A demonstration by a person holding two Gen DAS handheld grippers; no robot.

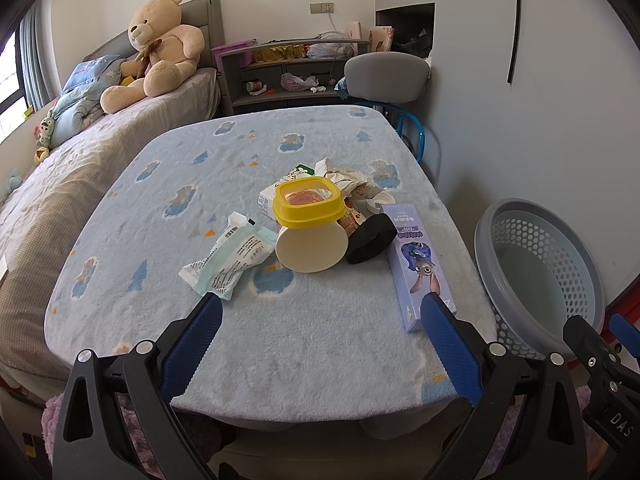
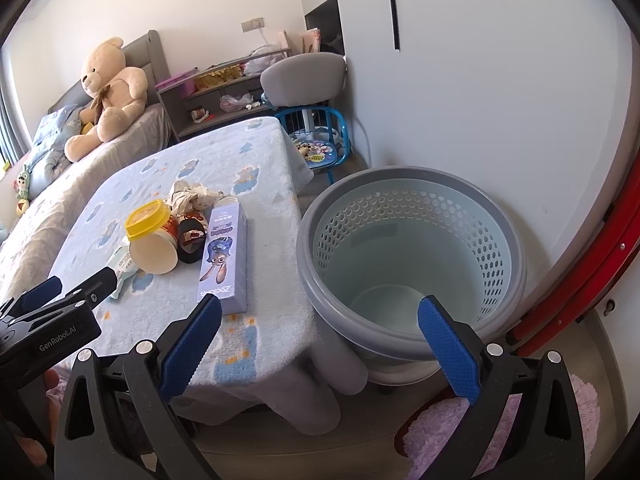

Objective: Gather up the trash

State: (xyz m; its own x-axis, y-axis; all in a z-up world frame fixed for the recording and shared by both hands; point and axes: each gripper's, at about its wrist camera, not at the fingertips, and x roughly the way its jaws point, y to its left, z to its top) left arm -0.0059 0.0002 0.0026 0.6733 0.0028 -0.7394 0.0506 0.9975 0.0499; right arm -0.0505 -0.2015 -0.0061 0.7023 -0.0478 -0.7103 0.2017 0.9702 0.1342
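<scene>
Left wrist view shows the left gripper (image 1: 320, 320) spread wide and empty before the trash pile; I would grasp the purple box (image 1: 418, 264) lengthwise, then carry it to the basket (image 1: 516, 220), while the right gripper (image 2: 320, 320) waits also empty.

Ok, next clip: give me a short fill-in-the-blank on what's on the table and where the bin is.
1. The lid on the tipped jar is coloured ____.
2. The grey basket holds ____ so far.
3. The purple box shows a cartoon ____.
4. Both the left gripper and right gripper have their jaws ____.

Missing words: yellow; nothing; rabbit; open
</scene>
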